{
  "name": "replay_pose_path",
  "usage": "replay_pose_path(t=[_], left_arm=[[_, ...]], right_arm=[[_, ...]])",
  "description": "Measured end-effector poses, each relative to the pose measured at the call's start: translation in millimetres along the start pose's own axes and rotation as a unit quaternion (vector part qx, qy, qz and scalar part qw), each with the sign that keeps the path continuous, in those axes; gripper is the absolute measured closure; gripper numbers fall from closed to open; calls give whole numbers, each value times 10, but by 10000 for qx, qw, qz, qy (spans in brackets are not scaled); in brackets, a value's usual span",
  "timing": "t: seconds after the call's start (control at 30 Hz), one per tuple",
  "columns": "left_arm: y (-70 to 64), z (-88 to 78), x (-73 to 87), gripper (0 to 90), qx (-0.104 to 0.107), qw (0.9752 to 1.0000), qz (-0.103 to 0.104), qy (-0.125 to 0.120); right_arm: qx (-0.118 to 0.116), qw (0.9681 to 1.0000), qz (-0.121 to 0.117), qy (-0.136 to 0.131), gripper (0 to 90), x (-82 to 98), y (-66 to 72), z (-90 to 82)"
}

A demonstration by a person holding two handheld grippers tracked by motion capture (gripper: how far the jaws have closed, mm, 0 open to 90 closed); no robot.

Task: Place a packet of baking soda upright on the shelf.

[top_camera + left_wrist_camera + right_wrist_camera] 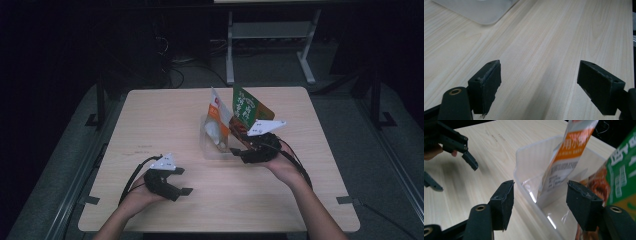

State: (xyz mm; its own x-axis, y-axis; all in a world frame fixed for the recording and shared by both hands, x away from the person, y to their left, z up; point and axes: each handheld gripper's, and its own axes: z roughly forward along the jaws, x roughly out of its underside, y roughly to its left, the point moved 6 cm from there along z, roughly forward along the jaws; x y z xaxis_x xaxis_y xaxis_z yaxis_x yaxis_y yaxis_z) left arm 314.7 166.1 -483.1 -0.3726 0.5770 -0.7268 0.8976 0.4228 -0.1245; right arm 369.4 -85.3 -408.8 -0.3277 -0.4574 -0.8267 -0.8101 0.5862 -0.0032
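While my right hand-held gripper (537,200) stands apart at the clear plastic tub (529,157), nothing sits between its jaws.
Orange-white pouch (564,162) and green packet (621,177) upright in tub; left hand-held gripper (539,82) apart over bare bench (549,37).

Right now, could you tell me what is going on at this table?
A person is working at a light wooden table with a black two-jaw gripper in each hand. A clear plastic bin holds two upright snack packets: a white-and-orange packet and a green-and-red packet. The right gripper sits at the bin's near wall, jaws open with nothing pressed between them. The left gripper hangs open over bare wood, apart from the bin.
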Motion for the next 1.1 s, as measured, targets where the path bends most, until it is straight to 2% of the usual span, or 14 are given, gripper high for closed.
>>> replay_pose_path(t=[0.03, 0.1, 0.23, 0.3, 0.37, 0.5, 0.57, 0.63, 0.7, 0.83, 1.0, 1.1], left_arm=[[-9, 2, 0, 189, 6, 10000, -1, 10], [-17, 8, -2, 189, 26, 10000, 52, 25], [-27, 14, 3, 189, 31, 9999, 127, 83], [-50, 27, 3, 189, 70, 9999, 57, 61], [-54, 32, 6, 189, 75, 9999, 107, 93], [-98, 56, 11, 184, 140, 9997, 164, 123], [-115, 70, 10, 180, 169, 9996, 182, 127], [-123, 80, 14, 176, 188, 9995, 212, 161], [-134, 89, 16, 172, 200, 9994, 236, 157], [-146, 105, 23, 171, 209, 9993, 266, 186], [-138, 118, 44, 171, 229, 9990, 306, 224], [-146, 127, 46, 171, 232, 9989, 337, 242]], right_arm=[[-21, 10000, 64, 25, 384, 39, 15, -18], [-31, 10000, 18, 78, 372, 118, 40, -46], [-106, 9998, 92, 107, 351, 263, 93, -110], [-124, 9997, 173, 133, 335, 350, 106, -137], [-107, 9997, 155, 155, 312, 426, 112, -155], [-219, 9993, 250, 196, 247, 627, 120, -205], [-278, 9987, 408, 146, 198, 740, 124, -235], [-264, 9985, 458, 143, 169, 834, 125, -259], [-178, 9987, 441, 177, 156, 923, 120, -274], [-56, 9982, 331, 501, 149, 1088, 113, -253], [-55, 9973, 202, 709, 139, 1131, 135, -187], [-45, 9974, 143, 707, 136, 1129, 151, -173]])
